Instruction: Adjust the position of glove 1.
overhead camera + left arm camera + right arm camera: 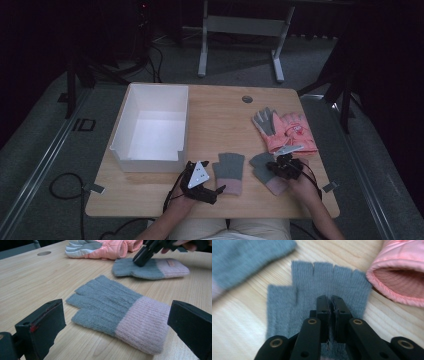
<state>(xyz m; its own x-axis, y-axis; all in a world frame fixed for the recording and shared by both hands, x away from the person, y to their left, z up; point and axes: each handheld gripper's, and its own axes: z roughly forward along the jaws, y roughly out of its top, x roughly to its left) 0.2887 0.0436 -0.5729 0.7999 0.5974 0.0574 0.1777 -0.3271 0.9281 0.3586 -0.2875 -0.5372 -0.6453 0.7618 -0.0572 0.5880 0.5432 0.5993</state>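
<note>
The left gripper [218, 190] is held low with its jaws spread wide, while the right gripper [273, 165] is angled downward, jaws pressed together.

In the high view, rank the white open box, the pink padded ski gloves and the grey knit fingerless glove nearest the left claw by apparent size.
1. White open box, clearly the largest.
2. Pink padded ski gloves, a stacked pair.
3. Grey knit fingerless glove with pink cuff, the smallest; it lies nearer the camera, yet looks smaller than the pair.
</note>
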